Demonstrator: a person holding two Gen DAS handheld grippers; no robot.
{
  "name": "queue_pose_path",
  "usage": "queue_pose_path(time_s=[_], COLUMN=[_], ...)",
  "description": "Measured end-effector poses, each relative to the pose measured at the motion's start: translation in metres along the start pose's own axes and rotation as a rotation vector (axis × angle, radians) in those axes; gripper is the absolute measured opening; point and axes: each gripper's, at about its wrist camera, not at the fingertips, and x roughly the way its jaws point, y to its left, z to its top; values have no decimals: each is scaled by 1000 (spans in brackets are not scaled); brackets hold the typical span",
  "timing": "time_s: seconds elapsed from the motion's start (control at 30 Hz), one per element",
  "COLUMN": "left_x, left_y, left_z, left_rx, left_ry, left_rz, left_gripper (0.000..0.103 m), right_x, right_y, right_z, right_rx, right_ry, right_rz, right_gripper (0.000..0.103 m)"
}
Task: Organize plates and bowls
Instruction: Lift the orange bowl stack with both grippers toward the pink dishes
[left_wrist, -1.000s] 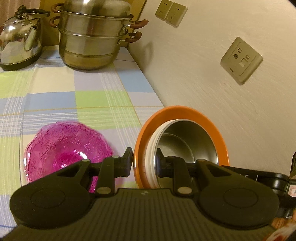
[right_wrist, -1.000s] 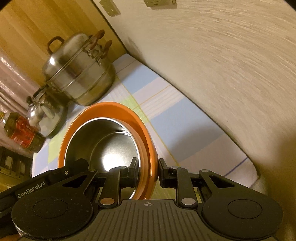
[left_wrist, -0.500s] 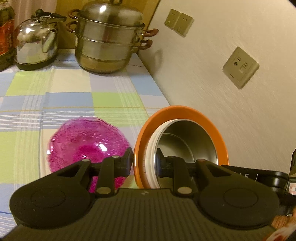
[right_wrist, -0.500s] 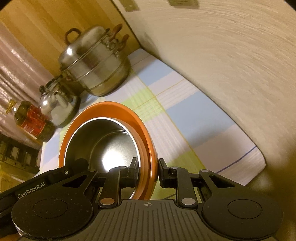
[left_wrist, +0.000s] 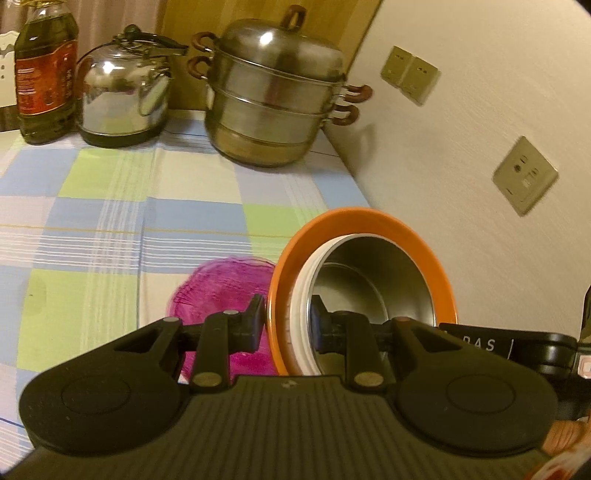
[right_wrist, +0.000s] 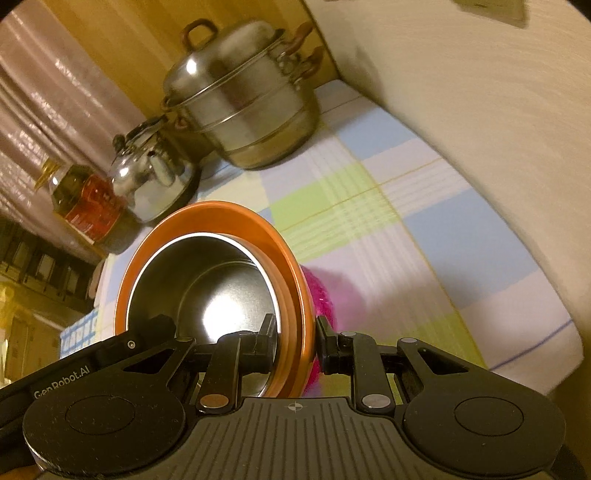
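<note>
left tongs (left_wrist: 287, 325): clamped on bowl stack (left_wrist: 369, 273) rim
right tongs (right_wrist: 295, 341): clamped on the opposite rim
stack: held off the cloth, tilted on edge
pink bowl (left_wrist: 218, 291): on tablecloth (left_wrist: 110, 206), below-left of stack, left tongs nearer

"GenRobot.AI" in pale print on the black body of the left gripper (right_wrist: 293, 338), seen at lower left of the right wrist view. "R A S" then a vertical bar, white on the black body of the right gripper (left_wrist: 288, 323), at the right edge of the left wrist view; the start of that word is cut off. Oil bottle (left_wrist: 46, 70) has a red label with print, too small to read. Its label in the right wrist view is blurred. Nothing else legible.
</note>
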Motion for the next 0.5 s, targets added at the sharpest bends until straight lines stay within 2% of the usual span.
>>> queue_pose_path(time_s=[0.5], left_x=[32], left_y=[36], left_z=[0], left_rx=[-38], left_ry=[55], left_rz=[45], left_gripper=[22], right_x=[59], right_y=[11], right_z=[11], right_rx=[-42], right_ry=[104], right_rz=[0], right_gripper=[22])
